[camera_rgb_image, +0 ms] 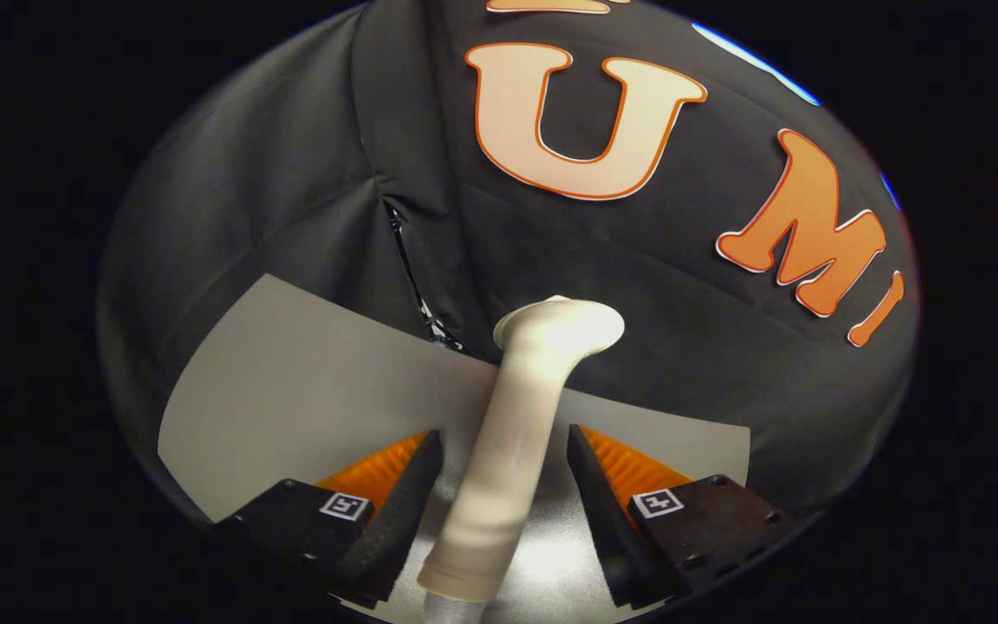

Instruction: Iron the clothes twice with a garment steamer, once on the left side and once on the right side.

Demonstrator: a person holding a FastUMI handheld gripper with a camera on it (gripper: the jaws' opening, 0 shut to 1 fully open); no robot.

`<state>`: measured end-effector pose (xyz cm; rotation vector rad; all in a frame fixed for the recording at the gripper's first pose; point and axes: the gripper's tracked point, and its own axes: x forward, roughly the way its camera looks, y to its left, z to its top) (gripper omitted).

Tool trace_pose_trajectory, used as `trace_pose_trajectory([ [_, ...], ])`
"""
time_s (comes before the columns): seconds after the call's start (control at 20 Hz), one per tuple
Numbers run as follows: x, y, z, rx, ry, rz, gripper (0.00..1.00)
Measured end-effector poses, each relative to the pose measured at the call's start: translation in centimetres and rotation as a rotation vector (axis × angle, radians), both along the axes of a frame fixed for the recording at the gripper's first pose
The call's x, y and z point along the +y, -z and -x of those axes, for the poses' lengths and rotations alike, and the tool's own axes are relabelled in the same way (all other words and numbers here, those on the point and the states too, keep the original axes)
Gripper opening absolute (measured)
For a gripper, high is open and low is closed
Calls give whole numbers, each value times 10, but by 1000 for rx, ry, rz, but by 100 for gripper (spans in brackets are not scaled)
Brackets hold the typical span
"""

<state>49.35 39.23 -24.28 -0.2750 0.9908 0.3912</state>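
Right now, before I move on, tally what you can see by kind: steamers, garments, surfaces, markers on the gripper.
Garment steamer, white, standing between the fingers of the gripper: 1
Grey table surface under it: 1
Square markers, left and right, on the gripper: 2
Garments to iron: 0
Total: 4
The fingers flank the steamer's handle with gaps either side, so the gripper looks open.

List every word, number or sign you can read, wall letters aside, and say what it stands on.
Marker tag on each finger: a square pattern, not readable text.
Garment steamer, standing between the open gripper fingers: no text visible.
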Motion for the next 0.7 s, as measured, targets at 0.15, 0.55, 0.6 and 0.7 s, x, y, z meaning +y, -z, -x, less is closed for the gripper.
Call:
trace_pose_trajectory([
  [0.15, 2, 5, -2, 14, 9, -30, 89],
  [0.55, 3, 8, 3, 44, -15, -118, 61],
  [0.6, 3, 11, 3, 28, -27, -112, 57],
  [0.7, -1, 1, 8, -12, -41, -95, 47],
])
